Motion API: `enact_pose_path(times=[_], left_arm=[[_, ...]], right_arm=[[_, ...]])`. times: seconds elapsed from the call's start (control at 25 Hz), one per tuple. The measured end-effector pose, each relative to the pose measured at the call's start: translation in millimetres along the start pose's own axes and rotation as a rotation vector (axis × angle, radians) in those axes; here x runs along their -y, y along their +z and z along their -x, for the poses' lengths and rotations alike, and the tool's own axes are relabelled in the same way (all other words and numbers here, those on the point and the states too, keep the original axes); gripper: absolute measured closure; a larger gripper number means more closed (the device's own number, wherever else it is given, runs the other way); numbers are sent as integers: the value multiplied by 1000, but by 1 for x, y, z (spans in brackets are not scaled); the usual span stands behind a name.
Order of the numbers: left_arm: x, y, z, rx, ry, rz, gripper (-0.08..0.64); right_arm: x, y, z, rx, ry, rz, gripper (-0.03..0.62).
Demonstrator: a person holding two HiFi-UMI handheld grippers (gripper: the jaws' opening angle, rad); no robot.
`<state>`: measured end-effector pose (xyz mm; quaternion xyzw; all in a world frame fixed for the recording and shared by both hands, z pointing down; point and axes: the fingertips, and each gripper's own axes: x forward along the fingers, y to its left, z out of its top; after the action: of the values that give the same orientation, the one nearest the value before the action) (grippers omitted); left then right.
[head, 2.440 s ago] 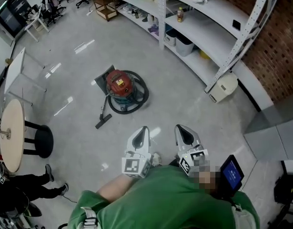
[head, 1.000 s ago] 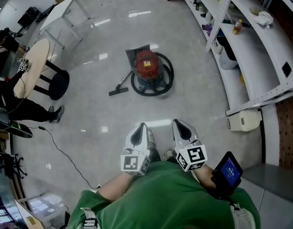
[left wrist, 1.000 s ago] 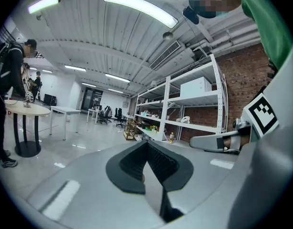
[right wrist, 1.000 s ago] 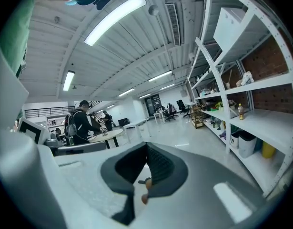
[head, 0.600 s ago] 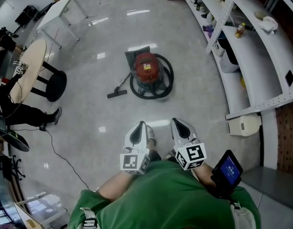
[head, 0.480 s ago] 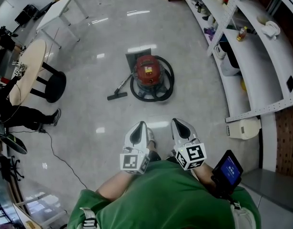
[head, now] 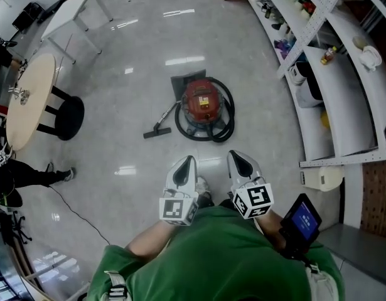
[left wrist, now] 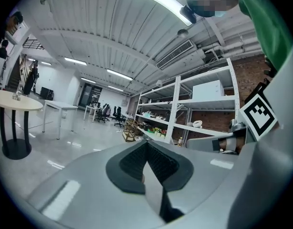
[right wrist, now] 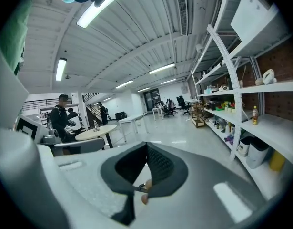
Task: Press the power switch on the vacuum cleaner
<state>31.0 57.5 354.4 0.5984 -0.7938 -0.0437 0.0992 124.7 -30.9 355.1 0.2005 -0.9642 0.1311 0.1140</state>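
Note:
The vacuum cleaner is a red canister on the floor with a black hose coiled round it and a floor nozzle lying to its left. Its power switch is too small to make out. Both grippers are held close to the person's chest, well short of the vacuum and pointing toward it. My left gripper has its jaws together on nothing. The right gripper is likewise shut and empty. The left gripper view and the right gripper view show only closed jaws and the room beyond.
A round table and a black stool stand at the left, a white table behind them. Long white shelving runs down the right, with a white appliance at its foot. A thin cable crosses the floor at lower left.
The vacuum now sits a little lower and further right in the head view than before, and the table has slid left. Both grippers stay shut at the chest.

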Motion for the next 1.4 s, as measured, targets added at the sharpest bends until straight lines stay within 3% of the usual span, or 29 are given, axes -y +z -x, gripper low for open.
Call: enact_pose_path(times=[0.24,0.84,1.4], left_arm=[[-45,8,-32,-22,-5,28,552],[-85,19,-74,-10,40,21,552],[-84,6,-173,-66,87,0,552]], right_arm=[[-5,10,-52,-8,-24,3,592],[5,26,-125,-19,6,23,592],[85,37,-194,-63,58,-5,592]])
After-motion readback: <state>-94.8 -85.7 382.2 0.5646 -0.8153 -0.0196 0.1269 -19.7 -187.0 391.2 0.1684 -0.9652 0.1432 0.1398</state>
